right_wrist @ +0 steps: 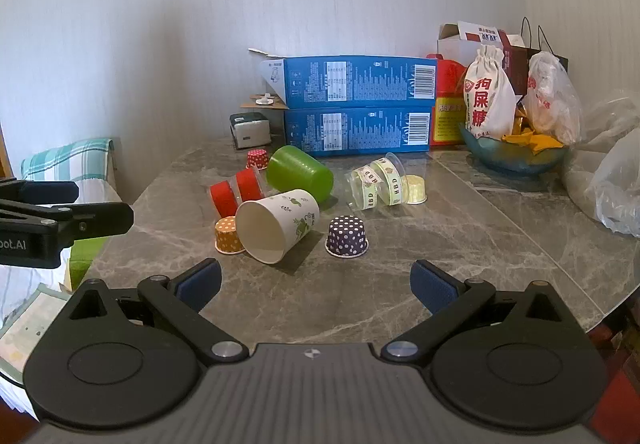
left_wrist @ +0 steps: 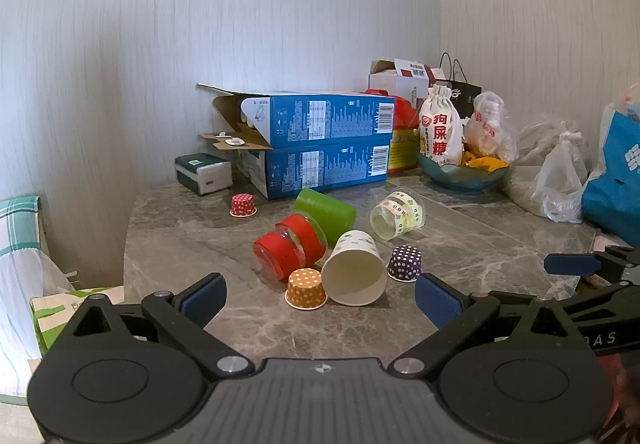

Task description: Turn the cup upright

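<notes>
A white paper cup point(left_wrist: 356, 268) point(right_wrist: 276, 224) lies on its side on the grey marble table point(left_wrist: 480, 244), mouth toward me. Beside it lie a green cup point(left_wrist: 326, 208) point(right_wrist: 300, 172), a clear cup with red bands point(left_wrist: 288, 246) point(right_wrist: 236, 189) and a clear cup with pale printed bands point(left_wrist: 396, 213) point(right_wrist: 376, 183). Small dotted cups stand upside down: orange point(left_wrist: 306, 288) point(right_wrist: 228, 235), purple point(left_wrist: 405, 263) point(right_wrist: 346, 236), red point(left_wrist: 243, 205) point(right_wrist: 257, 158). My left gripper point(left_wrist: 320, 302) is open just before the white cup. My right gripper point(right_wrist: 316, 286) is open, nearer the table's front edge.
Two stacked blue boxes point(left_wrist: 324, 147) point(right_wrist: 356, 107) stand at the back by the wall. A tissue pack point(left_wrist: 204, 173) is left of them. A blue bowl point(right_wrist: 516, 157) with a white pouch, plastic bags point(right_wrist: 616, 187) and a blue bag point(left_wrist: 616, 179) crowd the right side.
</notes>
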The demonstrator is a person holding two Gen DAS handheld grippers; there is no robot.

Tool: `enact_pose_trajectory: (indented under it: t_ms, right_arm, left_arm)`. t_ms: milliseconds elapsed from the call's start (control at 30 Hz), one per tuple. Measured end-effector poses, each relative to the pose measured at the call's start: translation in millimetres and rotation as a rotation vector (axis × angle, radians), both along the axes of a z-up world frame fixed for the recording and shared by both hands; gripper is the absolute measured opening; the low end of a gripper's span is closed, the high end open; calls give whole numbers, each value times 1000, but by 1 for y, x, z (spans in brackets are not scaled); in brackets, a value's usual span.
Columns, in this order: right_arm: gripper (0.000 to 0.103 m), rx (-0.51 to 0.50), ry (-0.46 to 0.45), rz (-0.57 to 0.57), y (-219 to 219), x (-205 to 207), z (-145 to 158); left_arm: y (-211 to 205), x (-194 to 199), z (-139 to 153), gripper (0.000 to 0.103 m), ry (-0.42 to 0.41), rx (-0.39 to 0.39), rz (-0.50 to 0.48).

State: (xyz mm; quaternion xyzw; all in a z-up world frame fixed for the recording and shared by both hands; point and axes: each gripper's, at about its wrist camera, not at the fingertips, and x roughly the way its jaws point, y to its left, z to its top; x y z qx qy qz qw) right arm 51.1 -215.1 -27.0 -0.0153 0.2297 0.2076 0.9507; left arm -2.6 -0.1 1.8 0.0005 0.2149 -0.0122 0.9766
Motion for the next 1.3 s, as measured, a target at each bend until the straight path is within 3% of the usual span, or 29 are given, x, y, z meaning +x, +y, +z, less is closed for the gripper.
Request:
enact_pose_trajectory:
  t_ms: [1300]
  right_arm:
    - [102,16,25,-6,-1,2,-2]
  left_arm:
    - [0,-1,-2,101,13,-26,-20]
